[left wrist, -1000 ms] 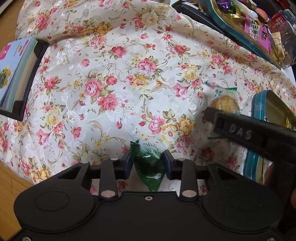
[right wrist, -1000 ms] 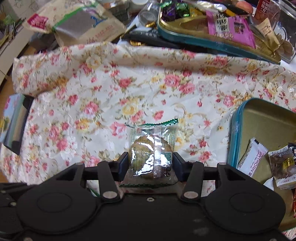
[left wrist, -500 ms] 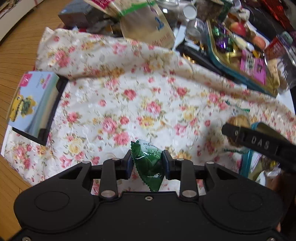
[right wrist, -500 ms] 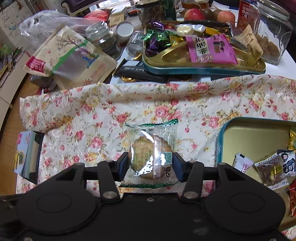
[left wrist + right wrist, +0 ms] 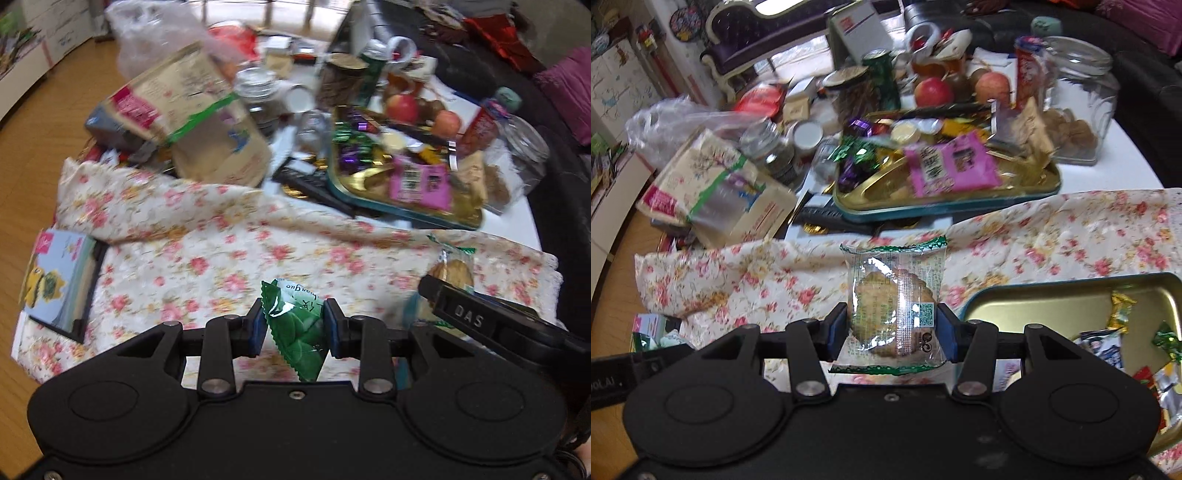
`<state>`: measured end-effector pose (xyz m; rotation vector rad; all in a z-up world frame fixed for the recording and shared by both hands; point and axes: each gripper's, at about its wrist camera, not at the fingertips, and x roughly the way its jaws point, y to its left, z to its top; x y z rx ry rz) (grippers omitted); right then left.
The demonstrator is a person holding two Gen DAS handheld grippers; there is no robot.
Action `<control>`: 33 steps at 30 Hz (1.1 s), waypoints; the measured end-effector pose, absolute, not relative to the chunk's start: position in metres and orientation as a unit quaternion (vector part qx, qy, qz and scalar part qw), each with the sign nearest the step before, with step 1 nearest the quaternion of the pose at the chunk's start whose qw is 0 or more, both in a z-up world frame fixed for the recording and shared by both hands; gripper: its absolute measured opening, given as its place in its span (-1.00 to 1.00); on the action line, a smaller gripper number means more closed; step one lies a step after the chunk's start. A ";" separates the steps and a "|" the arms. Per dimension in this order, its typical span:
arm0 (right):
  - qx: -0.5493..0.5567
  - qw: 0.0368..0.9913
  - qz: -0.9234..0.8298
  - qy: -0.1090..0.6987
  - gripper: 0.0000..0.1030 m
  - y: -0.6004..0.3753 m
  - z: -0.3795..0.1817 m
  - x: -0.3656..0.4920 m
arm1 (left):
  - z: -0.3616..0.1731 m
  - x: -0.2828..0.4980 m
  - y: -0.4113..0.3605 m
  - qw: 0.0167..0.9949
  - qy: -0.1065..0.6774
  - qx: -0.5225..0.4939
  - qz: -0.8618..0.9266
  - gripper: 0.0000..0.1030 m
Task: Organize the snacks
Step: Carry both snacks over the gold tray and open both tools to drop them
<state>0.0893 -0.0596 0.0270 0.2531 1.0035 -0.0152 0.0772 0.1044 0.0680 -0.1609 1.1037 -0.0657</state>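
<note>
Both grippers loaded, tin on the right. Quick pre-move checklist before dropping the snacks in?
1. Left gripper grip: ok. Both pads press the green candy packet.
2. Right gripper grip: ok. It is shut on the clear cookie packet.
3. Snacks clear of the floral cloth: ok, both hang above it.
4. Tin has room: ok. Bare gold floor shows on its left side, with wrapped sweets to the right.
5. Grippers apart: ok, but close. The right gripper sits just beside the left in the left wrist view.
6. Tin's near edge: cannot tell, hidden behind the gripper body.
</note>
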 end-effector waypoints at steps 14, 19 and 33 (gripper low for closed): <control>0.148 0.883 -0.116 0.429 0.02 -0.184 0.062 0.052 | 0.065 0.067 -0.026 0.818 0.551 -0.019 -0.165 -0.21; 0.159 0.872 -0.153 0.438 0.02 -0.224 0.056 0.039 | 0.048 0.065 -0.053 0.791 0.586 -0.002 -0.178 -0.21; 0.188 0.847 -0.183 0.463 0.02 -0.280 0.040 0.014 | 0.020 0.062 -0.084 0.758 0.629 0.042 -0.167 -0.11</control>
